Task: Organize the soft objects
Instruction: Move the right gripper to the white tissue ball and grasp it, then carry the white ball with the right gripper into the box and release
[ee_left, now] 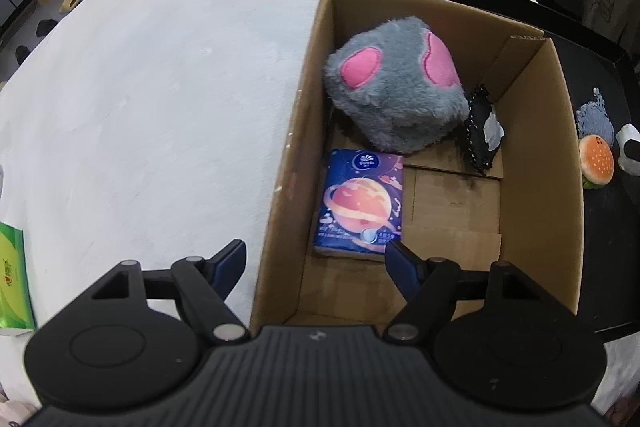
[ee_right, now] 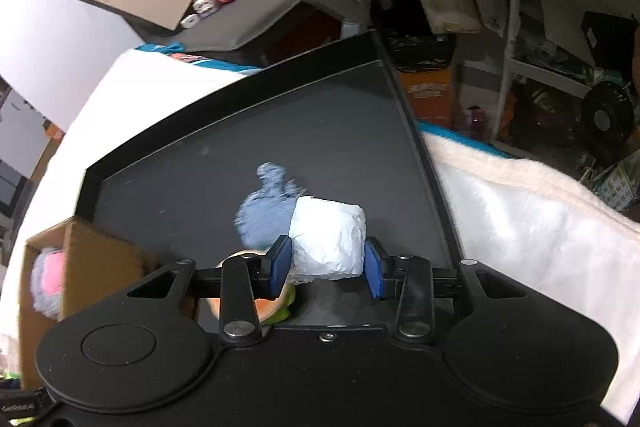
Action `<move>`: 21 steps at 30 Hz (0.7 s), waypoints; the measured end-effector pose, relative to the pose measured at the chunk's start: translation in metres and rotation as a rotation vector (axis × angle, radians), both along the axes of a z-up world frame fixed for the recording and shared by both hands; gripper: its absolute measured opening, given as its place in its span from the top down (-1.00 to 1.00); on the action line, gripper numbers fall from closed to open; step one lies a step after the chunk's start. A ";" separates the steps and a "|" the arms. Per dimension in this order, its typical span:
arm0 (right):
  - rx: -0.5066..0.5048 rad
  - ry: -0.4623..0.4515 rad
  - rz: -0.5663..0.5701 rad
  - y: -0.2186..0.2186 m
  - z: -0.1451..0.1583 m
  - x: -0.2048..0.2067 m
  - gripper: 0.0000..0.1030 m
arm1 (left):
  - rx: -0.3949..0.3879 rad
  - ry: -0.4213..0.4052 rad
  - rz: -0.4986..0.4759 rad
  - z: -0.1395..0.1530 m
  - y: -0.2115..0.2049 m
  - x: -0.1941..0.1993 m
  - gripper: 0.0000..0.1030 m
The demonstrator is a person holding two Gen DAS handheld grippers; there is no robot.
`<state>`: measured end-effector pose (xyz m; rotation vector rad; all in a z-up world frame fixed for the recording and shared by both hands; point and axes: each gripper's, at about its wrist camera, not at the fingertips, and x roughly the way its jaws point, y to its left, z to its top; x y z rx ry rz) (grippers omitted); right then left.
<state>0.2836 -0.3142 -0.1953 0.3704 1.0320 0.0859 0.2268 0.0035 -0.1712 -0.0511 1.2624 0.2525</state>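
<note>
1. The right gripper point(ee_right: 326, 265) has its blue fingers point(ee_right: 280, 265) pressed against the two sides of a white wrapped bundle point(ee_right: 328, 237), clamped across its width. The bundle looks lifted a little off the black tray point(ee_right: 248, 131), though I cannot be sure it is clear of it. Taking it by the flat sides makes sense for something this squashy: the wrapping gives without slipping.

2. Just beyond the bundle a small blue-grey plush point(ee_right: 260, 211) lies on the tray, and a burger plush point(ee_right: 272, 307) sits under the left finger near the tray's near edge. They appear to be waiting their turn.

3. The left gripper point(ee_left: 316, 259) hangs with its fingers point(ee_left: 230, 263) spread wide and nothing between them, straddling the left wall of the cardboard box point(ee_left: 280, 163) at its near end. One finger is over the white surface point(ee_left: 160, 87), the other over the box floor.

4. Inside the box a tissue pack point(ee_left: 360, 203) lies flat along the left wall, tidy in its lane. A grey plush with pink patches point(ee_left: 396, 91) fills the far left corner, and a black studded item point(ee_left: 480, 131) leans toward the right wall. The near right part of the floor is bare, likely room for the bundle.

5. A green pack point(ee_left: 14, 279) lies at the surface's left edge, outside the box.
</note>
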 end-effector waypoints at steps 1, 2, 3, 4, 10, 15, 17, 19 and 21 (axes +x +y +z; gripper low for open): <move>0.000 0.000 0.009 0.003 0.003 -0.002 0.25 | -0.003 -0.002 0.001 0.001 0.001 -0.001 -0.46; -0.005 -0.002 0.017 0.005 0.006 -0.003 0.25 | -0.005 -0.004 0.002 0.002 0.002 -0.003 -0.46; -0.011 -0.008 0.027 0.008 0.010 -0.005 0.25 | -0.007 -0.006 0.006 0.004 0.003 -0.004 -0.45; -0.016 -0.012 0.037 0.012 0.013 -0.007 0.25 | -0.010 -0.007 0.011 0.005 0.005 -0.005 -0.45; -0.041 -0.021 0.080 0.029 0.028 -0.015 0.25 | -0.023 -0.028 0.020 0.013 0.009 -0.009 -0.45; -0.072 -0.030 0.109 0.043 0.043 -0.022 0.25 | -0.041 -0.039 0.023 0.017 0.012 -0.012 -0.45; -0.083 -0.036 0.121 0.048 0.050 -0.024 0.25 | -0.047 -0.042 0.021 0.018 0.012 -0.014 -0.45; -0.089 -0.040 0.129 0.052 0.054 -0.027 0.25 | -0.055 -0.047 0.021 0.019 0.014 -0.016 -0.45; -0.095 -0.044 0.138 0.057 0.059 -0.029 0.25 | -0.062 -0.050 0.024 0.020 0.015 -0.017 -0.45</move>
